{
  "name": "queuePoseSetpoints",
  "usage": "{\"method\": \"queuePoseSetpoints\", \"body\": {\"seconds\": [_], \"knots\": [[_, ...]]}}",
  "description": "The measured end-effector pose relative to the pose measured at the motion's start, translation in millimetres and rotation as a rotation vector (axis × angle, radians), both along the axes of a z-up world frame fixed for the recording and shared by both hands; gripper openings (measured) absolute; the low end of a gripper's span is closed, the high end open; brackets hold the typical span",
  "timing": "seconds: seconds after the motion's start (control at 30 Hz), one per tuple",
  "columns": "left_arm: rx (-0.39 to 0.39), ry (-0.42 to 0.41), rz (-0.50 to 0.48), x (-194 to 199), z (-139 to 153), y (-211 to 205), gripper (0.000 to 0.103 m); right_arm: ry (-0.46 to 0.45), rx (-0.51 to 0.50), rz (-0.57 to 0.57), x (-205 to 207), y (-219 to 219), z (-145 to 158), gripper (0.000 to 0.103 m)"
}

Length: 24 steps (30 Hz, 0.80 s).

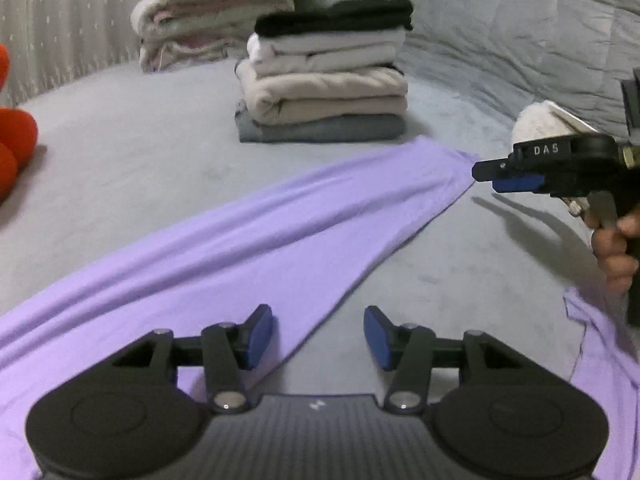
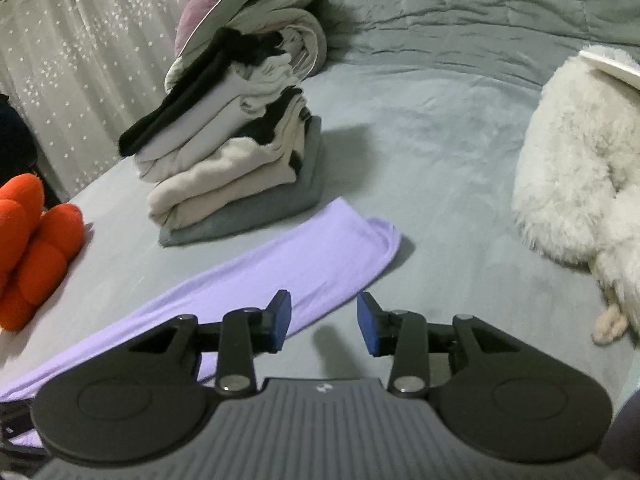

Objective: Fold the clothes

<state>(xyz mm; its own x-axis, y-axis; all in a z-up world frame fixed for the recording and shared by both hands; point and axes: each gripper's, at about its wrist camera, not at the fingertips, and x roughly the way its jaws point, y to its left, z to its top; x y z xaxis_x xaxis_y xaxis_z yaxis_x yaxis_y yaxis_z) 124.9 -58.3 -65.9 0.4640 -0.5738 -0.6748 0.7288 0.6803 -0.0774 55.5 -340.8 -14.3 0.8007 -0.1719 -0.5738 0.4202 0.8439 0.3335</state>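
A lilac garment [image 1: 248, 236] lies stretched in a long folded band across the grey bed, its far end [image 2: 352, 240] rounded near the pile of folded clothes. My left gripper [image 1: 318, 338] hovers open over the band's near edge, nothing between its blue pads. My right gripper [image 2: 324, 322] is open too, just short of the band's far end, with bare sheet between its fingers. In the left wrist view the right gripper [image 1: 504, 176] shows from the side at the band's tip, a hand on its handle. Another piece of the lilac fabric [image 1: 600, 360] lies at the lower right.
A stack of folded clothes [image 1: 324, 76], black on top and grey at the bottom, stands behind the garment. Behind it are bundled pillows and bedding [image 2: 256, 20]. An orange plush [image 2: 28, 240] sits at the left, a white fluffy cushion [image 2: 576, 168] at the right.
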Motion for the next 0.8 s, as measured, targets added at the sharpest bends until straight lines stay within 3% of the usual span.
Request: {"method": "queuePoseSetpoints", "body": {"seconds": [0.07,0.13,0.27,0.3,0.37,0.4,0.43,0.5,0.8], "knots": [[0.004,-0.021,0.019,-0.3,-2.0,1.9,0.029,0.005,-0.012,0.017,-4.9,4.2,4.4,0.041],[-0.001,-0.016,0.042,3.4,-1.8,0.6,0.001,0.010,-0.036,0.033,-11.4,9.3,10.4,0.041],[-0.002,0.033,0.006,-2.8,5.4,0.1,0.001,0.025,-0.070,0.070,-27.8,16.9,20.0,0.041],[0.020,0.033,0.003,-6.9,5.9,0.0,0.003,0.030,-0.078,0.081,-33.4,18.3,21.9,0.041],[0.044,0.019,0.027,-16.8,8.7,2.0,0.019,0.043,-0.091,0.103,-46.2,20.5,24.8,0.041],[0.047,0.019,0.048,-21.2,10.7,3.7,0.047,0.050,-0.092,0.112,-53.3,20.9,25.7,0.041],[0.037,0.019,0.071,-27.3,13.3,7.1,0.064,0.054,-0.091,0.121,-59.6,20.7,26.0,0.041],[-0.007,0.016,0.084,-40.5,17.1,14.3,0.064,0.062,-0.087,0.140,-72.3,20.3,26.6,0.041],[-0.071,0.052,-0.007,-101.9,22.5,20.0,0.064,0.122,-0.138,0.305,-111.1,49.2,9.8,0.041]]}}
